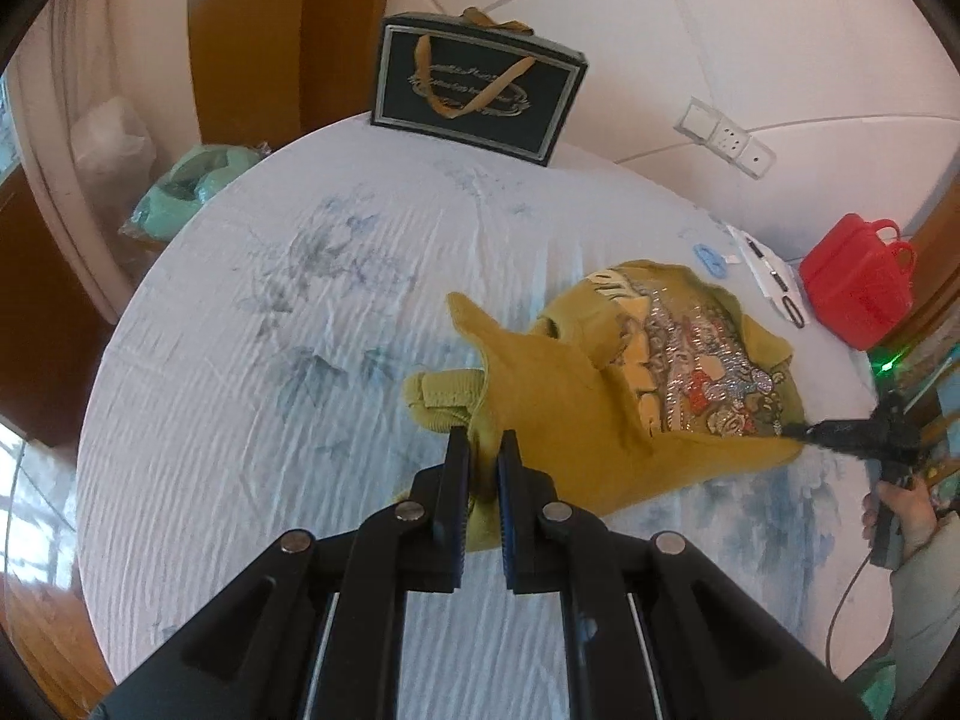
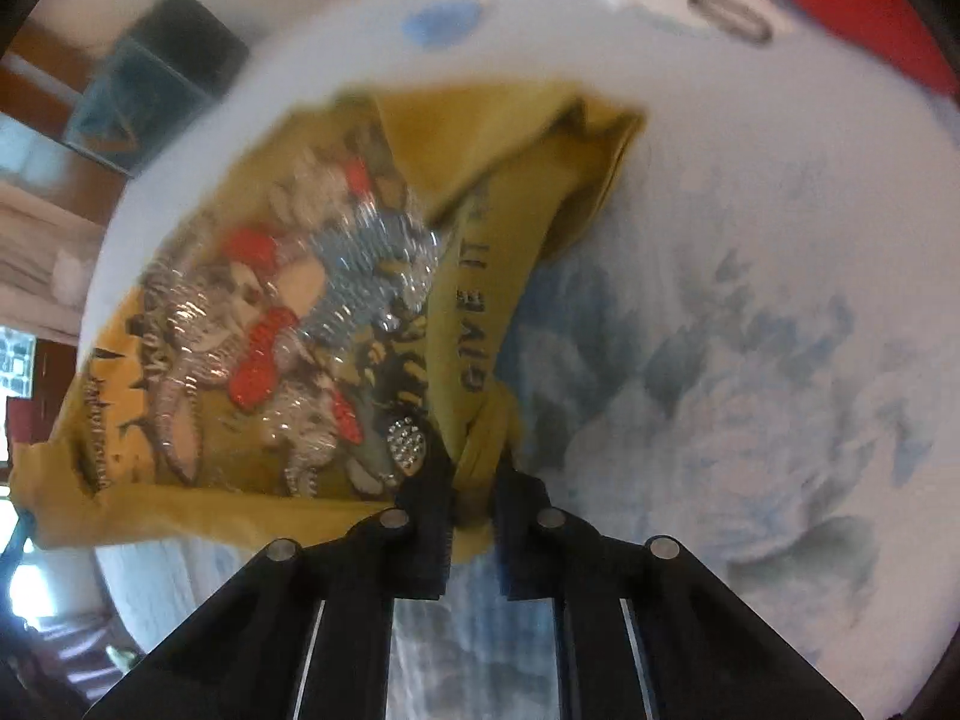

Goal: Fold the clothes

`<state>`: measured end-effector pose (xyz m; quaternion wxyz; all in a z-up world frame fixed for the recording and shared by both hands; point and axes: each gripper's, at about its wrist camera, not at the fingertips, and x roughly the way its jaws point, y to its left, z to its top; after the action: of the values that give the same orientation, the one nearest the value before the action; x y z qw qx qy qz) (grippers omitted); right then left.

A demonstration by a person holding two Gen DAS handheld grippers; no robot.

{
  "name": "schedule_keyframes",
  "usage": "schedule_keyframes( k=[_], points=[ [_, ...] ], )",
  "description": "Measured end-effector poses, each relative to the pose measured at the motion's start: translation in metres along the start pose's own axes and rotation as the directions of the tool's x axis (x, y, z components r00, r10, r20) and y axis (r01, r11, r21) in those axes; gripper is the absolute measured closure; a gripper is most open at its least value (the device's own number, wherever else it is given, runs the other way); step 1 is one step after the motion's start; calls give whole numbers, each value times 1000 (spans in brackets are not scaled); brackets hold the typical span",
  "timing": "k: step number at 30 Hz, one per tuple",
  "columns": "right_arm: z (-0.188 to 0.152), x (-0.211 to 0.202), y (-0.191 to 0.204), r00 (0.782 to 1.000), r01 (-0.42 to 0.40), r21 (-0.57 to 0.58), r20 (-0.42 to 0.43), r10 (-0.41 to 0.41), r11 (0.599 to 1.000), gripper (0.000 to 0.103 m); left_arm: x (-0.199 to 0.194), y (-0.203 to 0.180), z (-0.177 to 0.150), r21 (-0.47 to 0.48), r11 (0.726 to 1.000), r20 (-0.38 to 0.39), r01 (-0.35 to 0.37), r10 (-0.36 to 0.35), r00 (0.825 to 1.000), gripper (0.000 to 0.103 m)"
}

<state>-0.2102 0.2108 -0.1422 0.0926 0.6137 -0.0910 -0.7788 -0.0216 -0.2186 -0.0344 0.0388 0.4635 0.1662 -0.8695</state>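
A mustard yellow sweater (image 1: 570, 390) with a sequinned cartoon print lies bunched on the white floral bed sheet (image 1: 270, 360). My left gripper (image 1: 483, 441) is shut on the sweater's near edge beside a ribbed cuff (image 1: 444, 396). My right gripper (image 2: 474, 468) is shut on a twisted bunch of the same sweater (image 2: 252, 324), lifting it off the sheet; it also shows at the right of the left wrist view (image 1: 804, 432). The fabric hangs stretched between the two grippers. The right wrist view is blurred.
A black gift bag (image 1: 480, 90) stands at the bed's far edge. A red plastic container (image 1: 858, 282), a blue clip (image 1: 711, 255) and a white card with pens (image 1: 768, 276) lie at the far right. A mint green bag (image 1: 186, 192) sits beyond the bed, left.
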Motion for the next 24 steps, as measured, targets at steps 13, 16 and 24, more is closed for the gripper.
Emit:
schedule_keyframes(
  k=[13, 16, 24],
  points=[
    [-182, -169, -95, 973, 137, 144, 167, -160, 980, 94, 42, -73, -88, 203, 964, -307, 171, -103, 946, 95],
    [-227, -134, -140, 988, 139, 266, 21, -150, 954, 89, 56, -81, -107, 243, 956, -384, 163, -59, 921, 92],
    [-253, -129, -194, 989, 101, 400, 55, -134, 911, 60, 8, -59, -64, 191, 976, -243, 103, -54, 969, 38]
  ],
)
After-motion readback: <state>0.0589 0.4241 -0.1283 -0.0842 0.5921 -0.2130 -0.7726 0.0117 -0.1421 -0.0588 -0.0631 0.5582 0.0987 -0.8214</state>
